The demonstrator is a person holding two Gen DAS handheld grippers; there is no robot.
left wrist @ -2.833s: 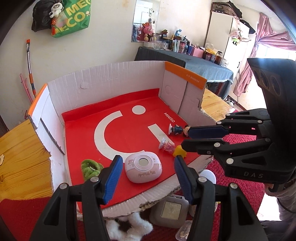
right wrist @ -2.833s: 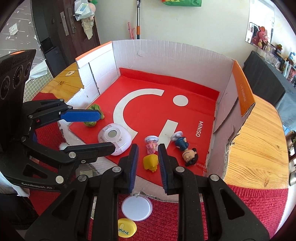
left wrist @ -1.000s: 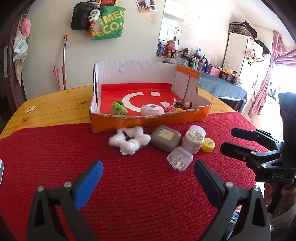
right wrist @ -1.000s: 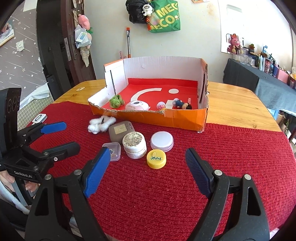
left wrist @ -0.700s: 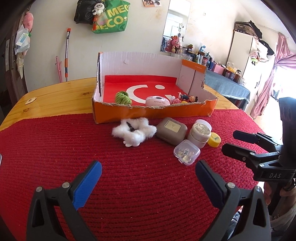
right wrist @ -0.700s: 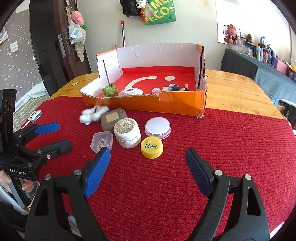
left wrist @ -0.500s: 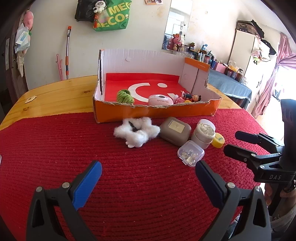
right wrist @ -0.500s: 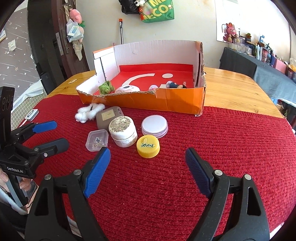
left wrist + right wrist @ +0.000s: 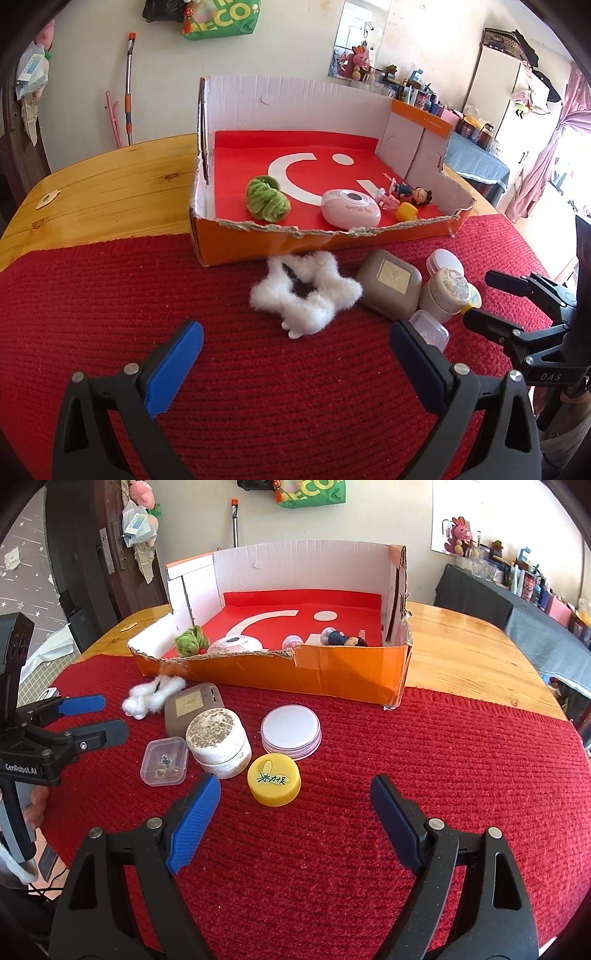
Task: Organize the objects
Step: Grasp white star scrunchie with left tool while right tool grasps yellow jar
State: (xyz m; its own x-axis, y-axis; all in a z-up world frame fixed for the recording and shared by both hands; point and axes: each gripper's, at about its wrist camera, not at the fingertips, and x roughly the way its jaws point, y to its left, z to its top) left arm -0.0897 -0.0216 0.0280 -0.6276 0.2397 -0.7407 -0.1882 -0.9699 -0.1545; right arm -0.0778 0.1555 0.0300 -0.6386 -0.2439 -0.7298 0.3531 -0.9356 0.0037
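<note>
An orange cardboard box (image 9: pixel 236 245) (image 9: pixel 332 675) with a red floor holds a green scrunchie (image 9: pixel 266 199), a pink-white device (image 9: pixel 350 208), a yellow toy (image 9: pixel 405 211) and small figures (image 9: pixel 412 192). On the red mat in front lie a white fluffy scrunchie (image 9: pixel 304 293), a taupe case (image 9: pixel 389 282), a white jar (image 9: pixel 218 740), a clear small box (image 9: pixel 164 760), a flat white lid (image 9: pixel 291 729) and a yellow cap (image 9: pixel 274 779). My left gripper (image 9: pixel 295 369) is open and empty, just short of the fluffy scrunchie. My right gripper (image 9: pixel 291 823) is open and empty, just short of the yellow cap.
The red mat (image 9: pixel 443 775) covers the near part of a wooden table (image 9: pixel 110 184). The right gripper shows at the right edge of the left wrist view (image 9: pixel 517 306); the left gripper shows at the left of the right wrist view (image 9: pixel 85 720). A dark-clothed side table (image 9: pixel 517 602) stands behind.
Both grippers drew back out of the box, opened wide, then moved forward and lower toward the items on the mat. The yellow toy stays in the box.
</note>
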